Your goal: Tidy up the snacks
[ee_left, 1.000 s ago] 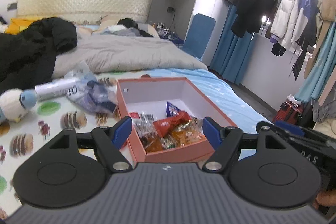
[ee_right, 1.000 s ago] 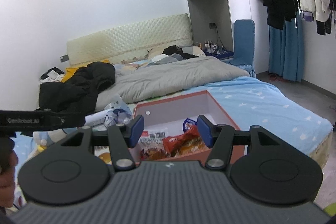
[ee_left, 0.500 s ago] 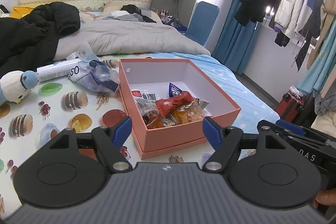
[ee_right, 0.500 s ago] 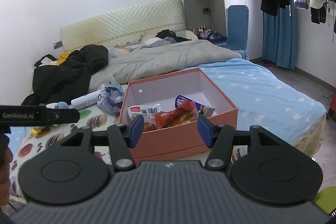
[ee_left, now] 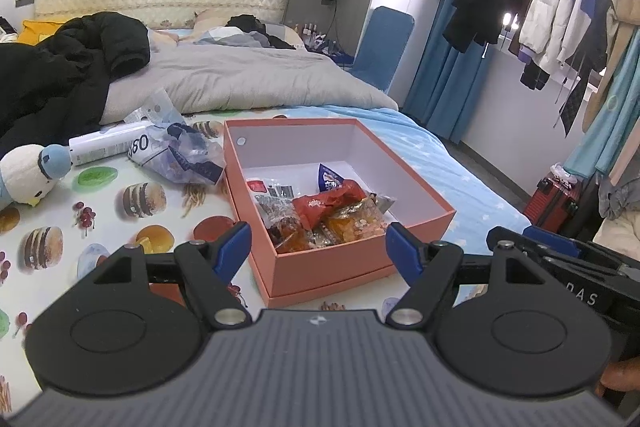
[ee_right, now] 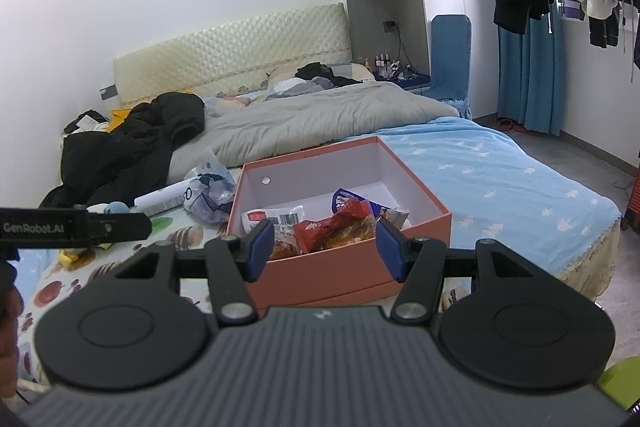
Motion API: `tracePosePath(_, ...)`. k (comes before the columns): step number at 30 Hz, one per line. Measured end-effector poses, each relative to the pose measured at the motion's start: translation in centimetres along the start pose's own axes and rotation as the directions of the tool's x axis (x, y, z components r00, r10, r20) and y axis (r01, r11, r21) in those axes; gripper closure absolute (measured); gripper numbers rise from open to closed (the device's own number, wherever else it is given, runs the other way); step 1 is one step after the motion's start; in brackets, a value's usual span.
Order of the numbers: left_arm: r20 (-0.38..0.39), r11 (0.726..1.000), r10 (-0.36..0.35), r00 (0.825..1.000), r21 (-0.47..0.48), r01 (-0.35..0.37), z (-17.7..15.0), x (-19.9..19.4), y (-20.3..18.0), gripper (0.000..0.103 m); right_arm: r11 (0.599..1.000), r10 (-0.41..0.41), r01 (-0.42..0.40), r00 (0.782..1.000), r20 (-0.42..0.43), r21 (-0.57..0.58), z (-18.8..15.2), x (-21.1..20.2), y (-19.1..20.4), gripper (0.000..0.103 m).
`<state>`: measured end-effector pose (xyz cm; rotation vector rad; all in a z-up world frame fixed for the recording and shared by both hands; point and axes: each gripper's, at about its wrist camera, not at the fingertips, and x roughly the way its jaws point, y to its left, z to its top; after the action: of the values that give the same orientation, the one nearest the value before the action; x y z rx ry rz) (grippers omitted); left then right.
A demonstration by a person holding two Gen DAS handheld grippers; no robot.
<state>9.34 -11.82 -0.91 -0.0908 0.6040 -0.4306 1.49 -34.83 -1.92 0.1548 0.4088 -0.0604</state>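
Your left gripper (ee_left: 318, 247) and right gripper (ee_right: 324, 249) both gape empty, near the orange box (ee_left: 340, 269) holding snacks (ee_left: 324, 215); crumpled bag (ee_left: 176, 155), plush toy (ee_left: 24, 175) lie far left; wrappers overlap, labels unreadable

My left gripper (ee_left: 318, 247) sits at the bottom of the frame, blue fingers (ee_left: 232, 247) spread, nothing between them. Centre frame: open salmon box (ee_left: 332, 267) on the bed, snack packets (ee_left: 320, 215) piled in its near corner. Crumpled plastic bag (ee_left: 176, 155) and white tube (ee_left: 108, 147) just left of it; plush penguin (ee_left: 24, 175) at the left edge.
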Motion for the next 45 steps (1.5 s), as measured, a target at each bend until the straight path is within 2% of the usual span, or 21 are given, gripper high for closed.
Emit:
tracePosePath(15,-0.006,1.0,0.005,1.0,0.005,-0.005,0.2,0.1,0.0,0.024,1.0,-0.014,0.014,1.0,0.011,0.004,0.2,-0.1,0.0,0.044)
tracePosePath(18,-0.019,1.0,0.014,1.0,0.005,-0.013,0.2,0.3,-0.1,0.007,1.0,-0.017,0.017,1.0,0.01,0.001,0.1,0.1,0.1,0.044)
tracePosePath(21,-0.016,1.0,0.01,1.0,-0.014,-0.011,0.2,0.4,0.1,0.004,1.0,-0.012,0.012,1.0,0.006,0.003,0.0,0.2,0.2,0.044)
tracePosePath(23,-0.019,1.0,0.021,1.0,-0.01,-0.021,0.2,0.4,0.1,0.001,1.0,-0.011,0.011,1.0,0.004,0.007,0.0,0.4,0.0,0.028)
tracePosePath(24,-0.018,1.0,0.028,0.999,-0.002,-0.028,0.2,0.5,0.0,0.001,1.0,-0.017,0.017,1.0,0.005,0.012,0.0,0.5,-0.1,0.014)
tracePosePath(25,-0.017,0.999,0.034,0.999,0.007,-0.033,0.2,0.5,-0.2,0.001,1.0,-0.024,0.023,1.0,0.01,0.015,-0.1,0.4,-0.2,0.008)
tracePosePath(27,-0.02,0.999,0.039,0.999,0.013,-0.038,0.2,0.5,-0.3,0.0,1.0,-0.029,0.028,1.0,0.011,0.013,-0.1,0.6,-0.3,0.002)
tracePosePath(36,-0.044,0.999,0.037,0.998,-0.007,-0.038,0.1,0.7,-0.2,0.0,0.999,-0.048,0.048,0.999,-0.001,0.018,-0.3,0.9,-0.5,0.0)
tracePosePath(45,-0.024,0.998,0.063,0.998,0.015,-0.063,0.1,0.3,-0.5,0.0,0.999,-0.033,0.033,0.999,-0.001,0.02,-0.2,0.8,-0.4,0.0)
